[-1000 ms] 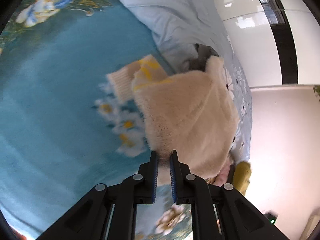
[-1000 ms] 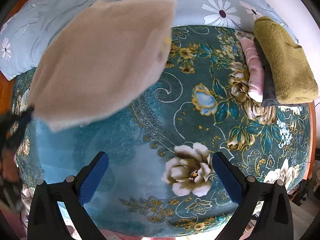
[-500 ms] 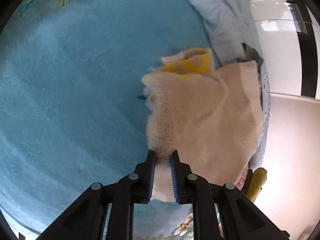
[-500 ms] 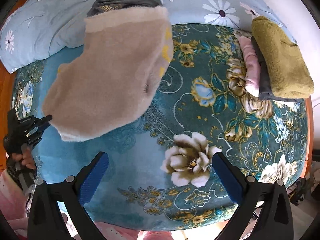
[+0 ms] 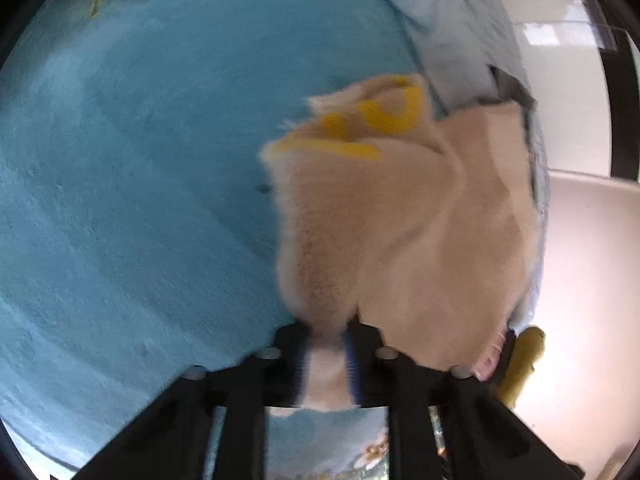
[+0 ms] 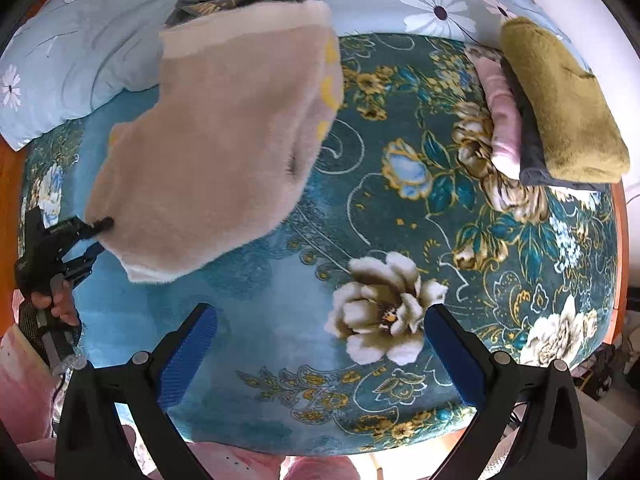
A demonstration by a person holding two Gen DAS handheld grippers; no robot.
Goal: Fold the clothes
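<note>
A fluffy beige garment (image 6: pixel 224 136) is held up at one corner by the left gripper (image 5: pixel 326 354), whose jaws are closing with the fabric clamped between the blue pads; the rest hangs over the teal floral blanket (image 6: pixel 400 240). The step in hand is judged to be laying the garment down for folding. The next move calls for a flat spread and a second grip. The right gripper (image 6: pixel 320 344) is held wide apart and empty above the blanket. A folded stack (image 6: pixel 552 104) is shown clearly only in the right wrist view; yellow trim (image 5: pixel 368 128) is clearest in the left.
</note>
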